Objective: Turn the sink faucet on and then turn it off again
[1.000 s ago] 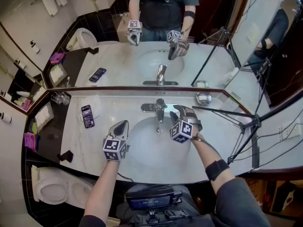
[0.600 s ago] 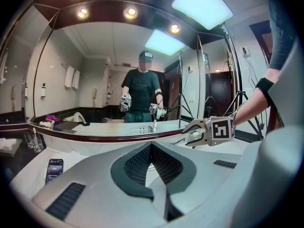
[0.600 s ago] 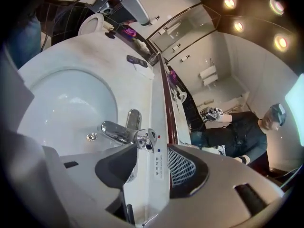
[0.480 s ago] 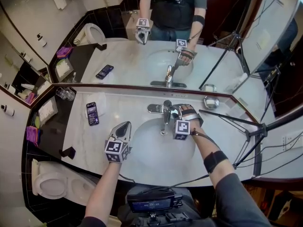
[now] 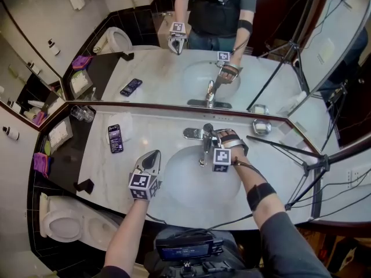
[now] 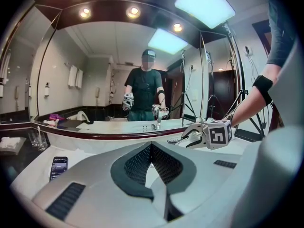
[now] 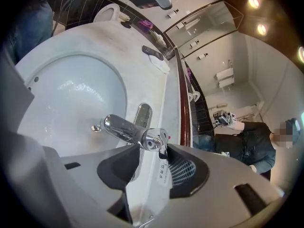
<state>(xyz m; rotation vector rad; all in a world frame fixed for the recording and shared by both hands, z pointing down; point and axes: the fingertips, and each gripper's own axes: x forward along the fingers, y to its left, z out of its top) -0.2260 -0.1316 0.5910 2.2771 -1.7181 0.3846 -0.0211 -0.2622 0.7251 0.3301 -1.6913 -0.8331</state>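
The marble counter (image 5: 110, 172) holds the sink (image 5: 194, 187), with the faucet (image 7: 126, 128) at its 12 o'clock. At 1 o'clock, the right gripper (image 7: 153, 148) is closing its spread jaws around the faucet top. At 9 o'clock, the left gripper (image 5: 152, 155) is pressed together and empty.

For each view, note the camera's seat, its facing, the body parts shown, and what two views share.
Head view: on the head, steeply down at the sink and faucet; left gripper, right gripper, forearms.
Left gripper view: on that gripper, toward the mirror; its shut jaws.
Right gripper view: on that gripper, down at the faucet between its closing jaws.
Shared: the faucet.
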